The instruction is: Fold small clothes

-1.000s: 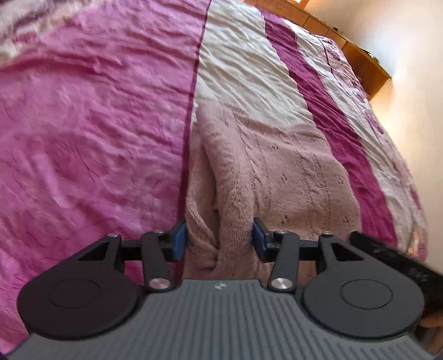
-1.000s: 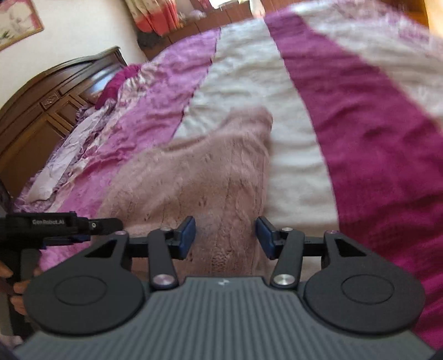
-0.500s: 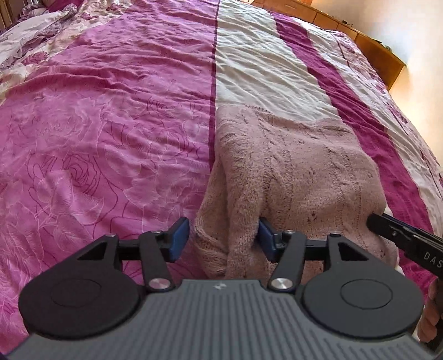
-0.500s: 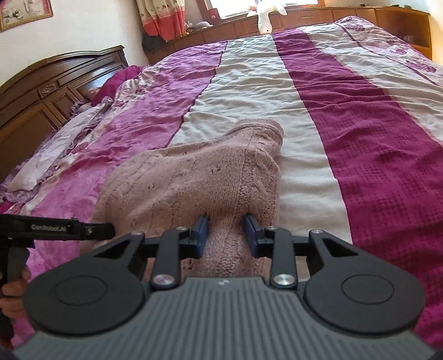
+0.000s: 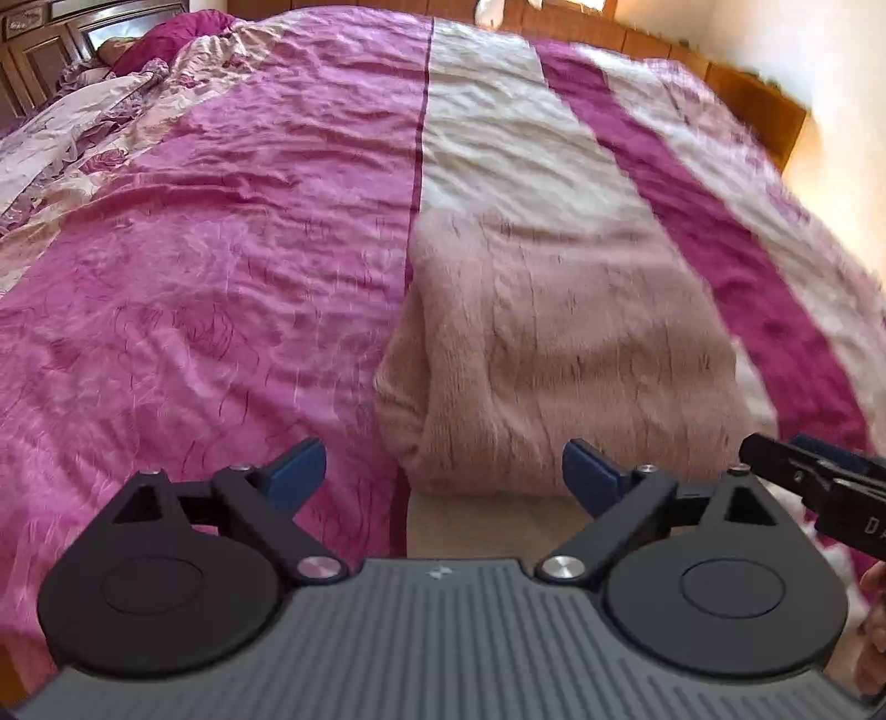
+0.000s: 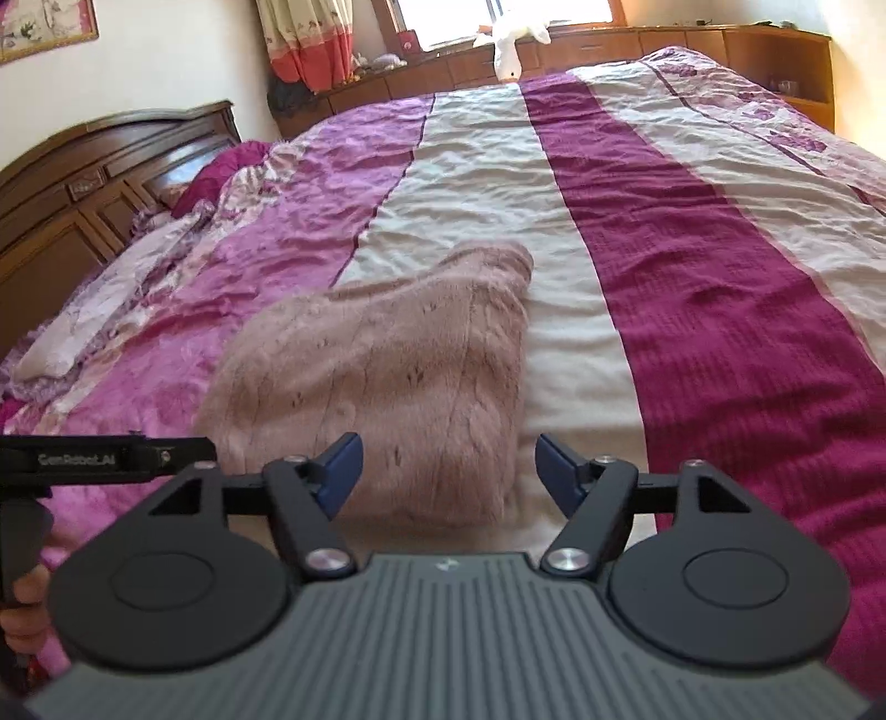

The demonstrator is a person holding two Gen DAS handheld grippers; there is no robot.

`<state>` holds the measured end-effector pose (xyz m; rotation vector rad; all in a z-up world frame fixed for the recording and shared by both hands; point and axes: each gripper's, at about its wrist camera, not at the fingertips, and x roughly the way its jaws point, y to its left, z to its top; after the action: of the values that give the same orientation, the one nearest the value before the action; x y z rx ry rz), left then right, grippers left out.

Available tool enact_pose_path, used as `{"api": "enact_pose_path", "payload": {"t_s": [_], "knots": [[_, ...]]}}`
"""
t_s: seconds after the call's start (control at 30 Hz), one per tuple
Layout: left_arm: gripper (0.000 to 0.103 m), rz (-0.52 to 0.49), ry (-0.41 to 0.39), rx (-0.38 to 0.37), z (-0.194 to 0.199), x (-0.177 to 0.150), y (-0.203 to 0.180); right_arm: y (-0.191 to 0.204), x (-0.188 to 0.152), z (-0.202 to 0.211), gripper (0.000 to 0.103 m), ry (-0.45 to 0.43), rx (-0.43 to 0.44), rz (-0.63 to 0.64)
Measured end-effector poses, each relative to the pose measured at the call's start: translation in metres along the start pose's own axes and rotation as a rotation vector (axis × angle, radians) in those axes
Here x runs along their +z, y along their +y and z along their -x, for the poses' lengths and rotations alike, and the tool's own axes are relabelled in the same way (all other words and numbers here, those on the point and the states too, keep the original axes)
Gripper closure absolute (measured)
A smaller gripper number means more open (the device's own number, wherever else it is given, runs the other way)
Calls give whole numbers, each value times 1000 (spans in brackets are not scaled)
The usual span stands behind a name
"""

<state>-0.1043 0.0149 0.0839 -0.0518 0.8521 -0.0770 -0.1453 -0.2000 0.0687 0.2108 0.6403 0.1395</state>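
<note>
The big bed (image 6: 692,232) fills both views, with a cover in pink, cream and dark red stripes; a dark wood headboard (image 6: 83,188) stands at its left side, and a white soft toy (image 6: 512,41) sits on the ledge past its far edge. The pink knit sweater (image 6: 387,376) lies folded on the cream stripe, close to the near edge of the bed, its left side just over the pink stripe. The left gripper (image 5: 443,471) has its jaws wide apart, just short of the sweater's near edge, holding nothing; the right gripper (image 6: 446,468) is spread apart too, and empty. The sweater looks soft, thick and light; it will bend and sag, not slip or break; a good place to pinch it is the thick near edge, at its two corners.
</note>
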Motion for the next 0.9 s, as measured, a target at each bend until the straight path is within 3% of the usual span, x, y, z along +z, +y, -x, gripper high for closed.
{"api": "enact_pose_path", "payload": {"t_s": [0.03,0.23,0.47,0.9], "knots": [[7,-3,13,9,-2,-3,-2,0,-3,0,23,9,-4,4],[7,-22,91,18,-22,-22,-16,-1,-24,0,22,64,-22,12],[7,-80,105,64,-38,-37,-31,-3,-45,-11,22,108,-60,-13],[7,-60,121,83,-41,-39,-26,-4,-51,-14,22,110,-71,-14]]}}
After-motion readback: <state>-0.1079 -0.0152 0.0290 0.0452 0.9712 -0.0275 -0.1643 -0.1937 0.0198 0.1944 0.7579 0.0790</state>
